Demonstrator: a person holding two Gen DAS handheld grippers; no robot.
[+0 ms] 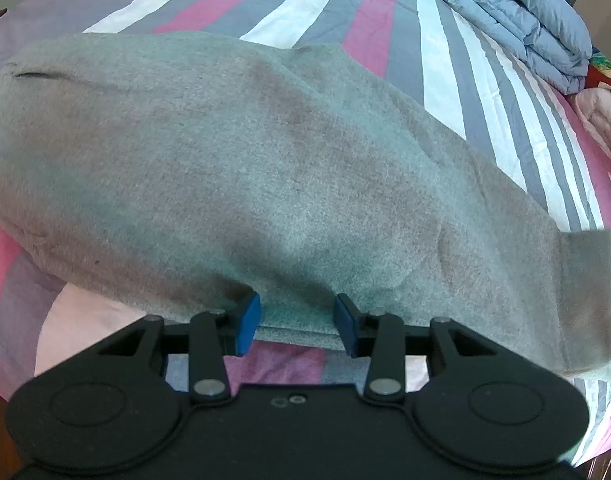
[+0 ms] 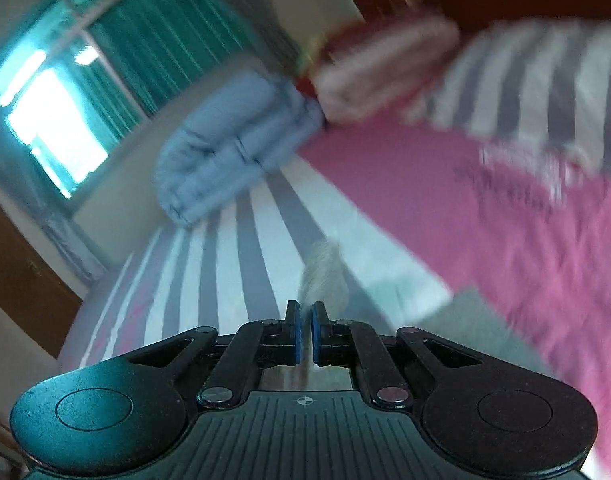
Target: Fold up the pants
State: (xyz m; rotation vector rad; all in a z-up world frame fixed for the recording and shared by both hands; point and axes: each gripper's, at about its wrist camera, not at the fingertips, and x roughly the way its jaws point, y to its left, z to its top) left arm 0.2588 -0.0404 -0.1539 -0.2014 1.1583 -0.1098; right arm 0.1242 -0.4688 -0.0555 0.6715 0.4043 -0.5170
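The grey fleece pants [image 1: 241, 160] lie spread over the striped bed, filling most of the left wrist view, with a ribbed cuff [image 1: 589, 300] at the right. My left gripper [image 1: 297, 322] is open, its blue pads on either side of the pants' near edge, which lies between them. In the blurred right wrist view, my right gripper [image 2: 306, 328] is shut on a thin fold of grey pants fabric [image 2: 325, 276] that sticks out past the pads above the bed.
The bed sheet [image 1: 345, 8] has pink, grey and white stripes. A folded blue quilt [image 1: 513, 20] lies at the far right, also in the right wrist view [image 2: 233, 140], next to a pink folded blanket [image 2: 381, 64]. A window with green curtains [image 2: 145, 40] is at the left.
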